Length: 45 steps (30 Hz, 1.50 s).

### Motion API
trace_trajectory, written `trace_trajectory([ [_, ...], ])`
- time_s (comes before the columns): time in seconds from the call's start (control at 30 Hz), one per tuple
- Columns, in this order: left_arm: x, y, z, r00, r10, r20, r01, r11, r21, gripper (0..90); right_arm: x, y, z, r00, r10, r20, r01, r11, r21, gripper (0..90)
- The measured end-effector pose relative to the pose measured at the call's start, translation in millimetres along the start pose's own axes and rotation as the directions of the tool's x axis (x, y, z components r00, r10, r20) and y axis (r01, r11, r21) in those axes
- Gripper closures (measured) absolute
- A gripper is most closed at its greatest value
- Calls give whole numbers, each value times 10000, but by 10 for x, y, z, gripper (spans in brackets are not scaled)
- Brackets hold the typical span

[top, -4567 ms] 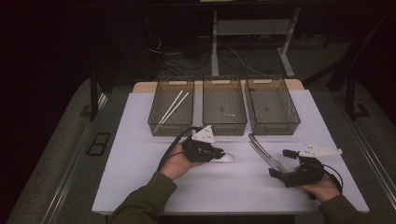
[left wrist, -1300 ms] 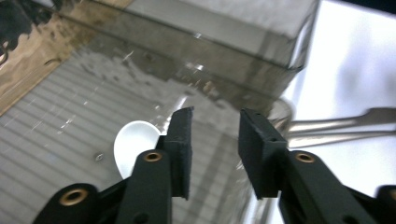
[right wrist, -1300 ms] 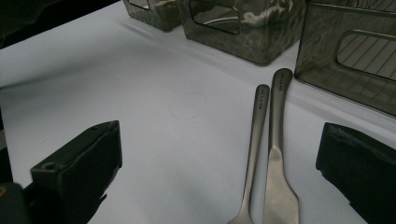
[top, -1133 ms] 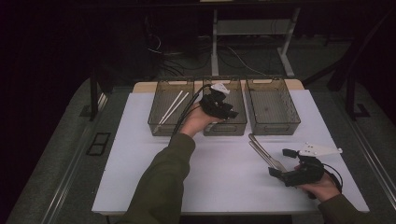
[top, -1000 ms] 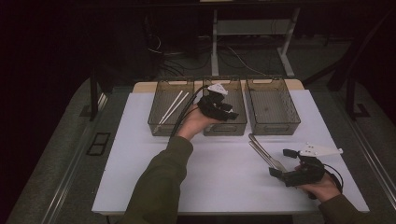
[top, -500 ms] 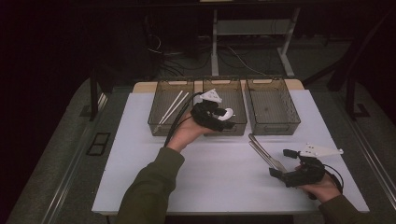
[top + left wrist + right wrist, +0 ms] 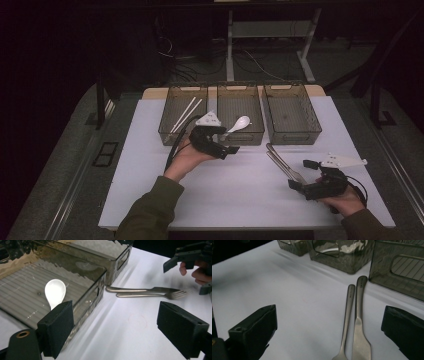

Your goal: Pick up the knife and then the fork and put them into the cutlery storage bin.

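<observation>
With the white spoon (image 7: 55, 292) lying in the middle bin (image 7: 240, 112), the left gripper (image 7: 226, 142) — jaws just opening, empty — should back away cleanly.

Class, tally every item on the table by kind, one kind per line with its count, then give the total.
Bins: 3
Chopsticks: 2
White spoon: 1
Fork: 1
Knife: 1
Total: 8
</observation>
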<state>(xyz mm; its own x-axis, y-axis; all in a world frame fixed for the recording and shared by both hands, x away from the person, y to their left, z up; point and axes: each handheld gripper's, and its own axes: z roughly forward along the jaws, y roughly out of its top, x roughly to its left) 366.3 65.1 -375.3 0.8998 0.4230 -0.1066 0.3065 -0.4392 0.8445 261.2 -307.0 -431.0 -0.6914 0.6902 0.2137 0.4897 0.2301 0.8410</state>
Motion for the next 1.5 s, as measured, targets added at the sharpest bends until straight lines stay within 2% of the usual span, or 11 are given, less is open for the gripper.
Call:
trace_trajectory([
  [0.3,-143,-326,-208,9990,-19,-448,21,10000,57,14,6,-2,-16,10000,-26,52,27,10000,-42,4],
  [0.57,-226,-564,-407,9992,-178,-366,170,9996,-241,0,10,0,-15,10000,-51,55,51,10000,0,4],
  [0.63,-260,-619,-449,9990,-95,-428,81,9995,-318,0,8,-1,-16,10000,-46,58,46,10000,-10,4],
  [0.87,-350,-811,-582,9976,-179,-674,137,9980,-614,0,7,0,-17,9999,-75,78,75,10000,-37,4],
  [1.13,-410,-1010,-731,9967,-265,-769,227,9985,-492,0,1,9,-41,9999,-46,108,46,10000,32,4],
  [1.3,-406,-1053,-748,9966,-380,-737,344,9981,-505,0,-21,51,-102,9998,53,200,-59,9996,283,9],
  [1.4,-410,-1043,-744,9972,-320,-679,284,9982,-534,0,-37,77,-141,9988,65,486,-88,9988,475,39],
  [1.5,-411,-1045,-747,9972,-333,-670,297,9981,-532,0,-70,101,-172,9965,147,821,-206,9972,718,119],
])
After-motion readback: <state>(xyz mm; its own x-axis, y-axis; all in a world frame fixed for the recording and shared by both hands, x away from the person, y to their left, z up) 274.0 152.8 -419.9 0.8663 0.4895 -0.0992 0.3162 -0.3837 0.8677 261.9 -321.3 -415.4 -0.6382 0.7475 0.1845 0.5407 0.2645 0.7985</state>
